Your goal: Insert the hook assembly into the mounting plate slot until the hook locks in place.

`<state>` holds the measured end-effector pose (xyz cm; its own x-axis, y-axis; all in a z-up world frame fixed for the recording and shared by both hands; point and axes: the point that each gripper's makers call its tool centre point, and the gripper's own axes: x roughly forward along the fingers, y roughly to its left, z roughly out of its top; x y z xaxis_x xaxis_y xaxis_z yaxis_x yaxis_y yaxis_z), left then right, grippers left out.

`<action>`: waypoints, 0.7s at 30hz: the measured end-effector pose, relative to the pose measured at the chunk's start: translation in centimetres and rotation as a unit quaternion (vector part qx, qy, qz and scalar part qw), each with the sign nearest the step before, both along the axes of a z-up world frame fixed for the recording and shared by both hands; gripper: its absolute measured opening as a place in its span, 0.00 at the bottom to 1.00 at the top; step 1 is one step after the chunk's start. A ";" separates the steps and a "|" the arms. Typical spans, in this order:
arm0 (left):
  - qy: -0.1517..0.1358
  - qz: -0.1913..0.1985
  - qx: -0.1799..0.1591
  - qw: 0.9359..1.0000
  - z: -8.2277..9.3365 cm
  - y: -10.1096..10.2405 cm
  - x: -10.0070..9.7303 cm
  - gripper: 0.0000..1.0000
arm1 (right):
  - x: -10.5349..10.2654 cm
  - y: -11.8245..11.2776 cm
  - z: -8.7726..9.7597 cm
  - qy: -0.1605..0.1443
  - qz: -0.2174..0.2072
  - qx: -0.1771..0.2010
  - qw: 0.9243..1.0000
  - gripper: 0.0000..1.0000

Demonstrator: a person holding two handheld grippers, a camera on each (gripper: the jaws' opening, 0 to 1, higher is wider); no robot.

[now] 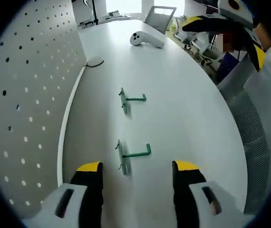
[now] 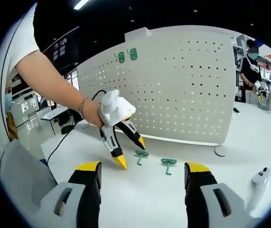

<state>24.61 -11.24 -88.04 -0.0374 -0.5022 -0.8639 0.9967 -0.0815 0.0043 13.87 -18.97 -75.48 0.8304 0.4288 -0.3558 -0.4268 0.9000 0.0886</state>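
1. Two green hooks lie loose on the white table (image 1: 183, 109), and neither gripper holds anything.
2. In the left gripper view, the left gripper (image 1: 138, 172) hangs over the table with its jaws wide apart; the near hook (image 1: 131, 155) lies just beyond and between the tips.
3. The far hook (image 1: 130, 99) lies further along the table, apart from the first.
4. The pegboard (image 1: 26, 95) stands upright along the table's edge beside both hooks, with a white cable (image 1: 69, 114) running along its foot.
5. A white controller (image 1: 146, 39) rests near the table's far end.
6. In the right gripper view, the right gripper (image 2: 144, 168) has its jaws wide apart and empty.
7. Beyond them the same two hooks lie side by side before the pegboard.
8. The left gripper, held in a hand (image 2: 91, 113), points its spread tips down, just left of the nearer-left hook (image 2: 140, 155).
9. Two more green hooks (image 2: 126, 55) are mounted high on the pegboard.
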 end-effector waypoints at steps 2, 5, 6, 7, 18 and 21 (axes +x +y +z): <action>0.000 0.011 -0.003 1.000 0.0 0.0 0.5 0.51 | 0.0 0.1 0.0 0.001 0.000 0.003 1.000 0.68; -0.001 0.021 -0.002 1.000 0.1 0.0 1.0 0.40 | 0.0 0.1 0.0 0.000 0.001 0.003 1.000 0.68; -0.002 0.023 -0.002 1.000 0.1 0.0 1.2 0.33 | 0.0 0.1 0.0 0.000 0.001 0.002 1.000 0.68; -0.003 0.027 0.000 1.000 0.2 0.0 1.2 0.29 | 0.0 0.1 0.0 0.001 0.002 0.002 1.000 0.68; -0.011 0.043 0.004 0.999 0.0 0.1 1.7 0.14 | 0.1 -0.2 0.0 0.000 -0.005 0.005 1.000 0.66; -0.017 0.043 0.004 0.999 0.1 0.0 1.6 0.11 | 0.1 -0.2 0.0 0.000 -0.004 0.005 1.000 0.66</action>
